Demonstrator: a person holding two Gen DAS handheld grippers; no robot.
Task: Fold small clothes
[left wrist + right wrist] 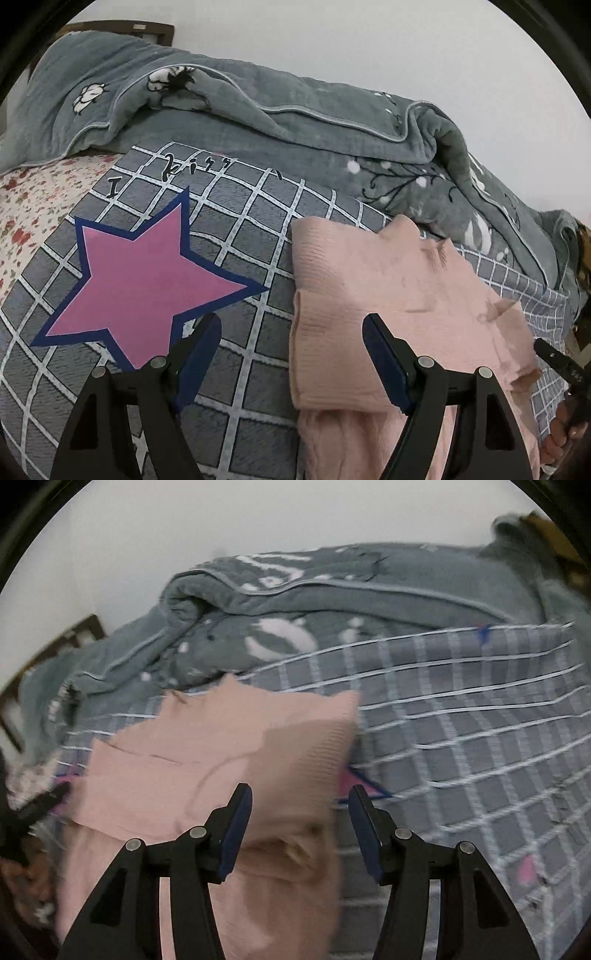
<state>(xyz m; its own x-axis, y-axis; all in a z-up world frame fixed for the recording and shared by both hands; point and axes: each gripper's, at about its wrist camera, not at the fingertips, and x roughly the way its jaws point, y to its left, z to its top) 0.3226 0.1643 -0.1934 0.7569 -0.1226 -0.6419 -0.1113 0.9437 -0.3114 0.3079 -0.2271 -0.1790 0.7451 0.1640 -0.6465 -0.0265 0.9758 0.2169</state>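
Note:
A small pink knitted garment (388, 295) lies partly folded on a grey checked blanket (240, 236), a sleeve doubled over its body. My left gripper (291, 325) stands open above the garment's left edge, its right finger over the pink cloth and its left finger over the blanket, with nothing pinched. In the right wrist view the same pink garment (207, 760) fills the lower left. My right gripper (301, 794) is open above the garment's right edge, nothing between its pads. The right gripper's tip (554, 356) shows at the right edge of the left wrist view.
A large pink star (144, 284) is printed on the blanket, left of the garment. A bunched grey quilt (295, 122) runs along the back against a white wall (369, 40). A floral sheet (33, 206) shows at far left. A dark wooden headboard (48, 657) stands behind.

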